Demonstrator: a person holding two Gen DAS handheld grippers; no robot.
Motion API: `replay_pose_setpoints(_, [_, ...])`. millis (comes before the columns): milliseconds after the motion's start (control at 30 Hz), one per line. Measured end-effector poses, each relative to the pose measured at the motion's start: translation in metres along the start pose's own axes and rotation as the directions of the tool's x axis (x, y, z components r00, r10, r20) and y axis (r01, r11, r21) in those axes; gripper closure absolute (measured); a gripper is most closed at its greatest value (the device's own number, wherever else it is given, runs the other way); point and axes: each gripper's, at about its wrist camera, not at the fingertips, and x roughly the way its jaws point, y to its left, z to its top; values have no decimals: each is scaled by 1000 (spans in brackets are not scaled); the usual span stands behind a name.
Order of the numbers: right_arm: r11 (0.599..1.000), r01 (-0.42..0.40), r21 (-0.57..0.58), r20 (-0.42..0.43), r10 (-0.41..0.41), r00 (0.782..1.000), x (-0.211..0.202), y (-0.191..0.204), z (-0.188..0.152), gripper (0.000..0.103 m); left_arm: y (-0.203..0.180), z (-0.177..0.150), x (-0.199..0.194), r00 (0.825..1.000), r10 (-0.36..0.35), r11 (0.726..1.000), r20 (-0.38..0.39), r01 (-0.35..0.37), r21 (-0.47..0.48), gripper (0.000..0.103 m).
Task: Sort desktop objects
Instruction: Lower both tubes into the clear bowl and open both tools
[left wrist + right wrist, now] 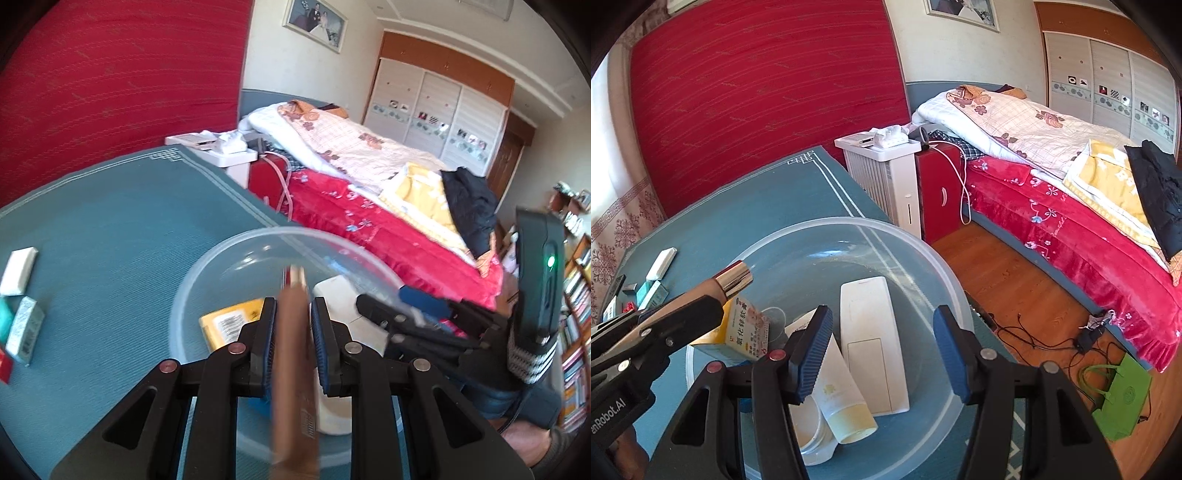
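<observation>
A clear plastic bowl (938, 280) stands on the blue table (746, 206). It holds a white remote (873, 343), a cream tube (838, 398), a white jar (809, 432) and a yellow medicine box (738, 332). My left gripper (293, 325) is shut on a brown tube with a metallic cap (293, 354) and holds it over the bowl (221, 258); the tube also shows in the right wrist view (733, 277). My right gripper (882, 347) is open and empty over the bowl.
Several small boxes (653, 284) lie at the table's far left, also in the left wrist view (22, 314). A white heater (886, 177), a red nightstand (942, 192) and a bed (1071, 177) stand to the right. A green bag (1123, 398) and cables lie on the floor.
</observation>
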Motion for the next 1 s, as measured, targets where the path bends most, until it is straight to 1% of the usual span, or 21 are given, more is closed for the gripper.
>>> replay_pose_setpoints(67, [1000, 3, 1, 1, -3, 1000, -1, 0, 0, 42, -1, 6, 1, 999, -42, 999, 5, 42, -10, 82])
replay_pose_setpoints(100, [1000, 5, 2, 1, -5, 1000, -1, 0, 0, 42, -2, 8, 1, 998, -55, 998, 8, 55, -15, 77])
replay_pose_setpoints(133, [1000, 6, 3, 2, -6, 1000, -1, 0, 0, 42, -2, 10, 0, 998, -60, 998, 11, 60, -19, 60])
replay_pose_setpoints(167, [1000, 7, 3, 3, -7, 1000, -2, 0, 0, 42, -1, 11, -2, 998, -55, 998, 20, 55, -21, 49])
replay_pose_setpoints(200, [1000, 8, 3, 5, -8, 1000, -3, 0, 0, 42, -1, 11, -6, 998, -41, 999, 43, 43, -24, 35])
replay_pose_setpoints(267, [1000, 11, 4, 11, -11, 1000, -4, 0, 1, 42, 1, 10, -12, 997, -26, 999, 77, 28, -23, 34])
replay_pose_setpoints(367, [1000, 14, 3, 16, -14, 1000, -5, 0, 1, 42, 5, 10, -15, 997, -24, 999, 71, 25, -23, 34])
replay_pose_setpoints(533, [1000, 7, -3, 20, -7, 1000, -8, 5, 0, 41, 15, 9, -18, 998, 9, 999, 63, -6, -48, 34])
replay_pose_setpoints(633, [1000, 2, 0, 27, -2, 1000, -11, 8, 0, 35, 23, 7, -19, 998, 25, 997, 53, -21, -70, 34])
replay_pose_setpoints(667, [1000, 3, -2, 32, -2, 999, -12, 9, 0, 34, 27, 7, -19, 998, 32, 997, 48, -29, -78, 34])
replay_pose_setpoints(767, [1000, 5, -12, 43, -4, 999, -15, 14, 0, 34, 36, 4, -22, 998, 57, 994, 39, -53, -100, 34])
replay_pose_setpoints(1000, [1000, -28, -14, 68, 29, 997, -21, 33, 5, 32, 63, -3, -38, 991, 128, 984, 40, -122, -133, 34])
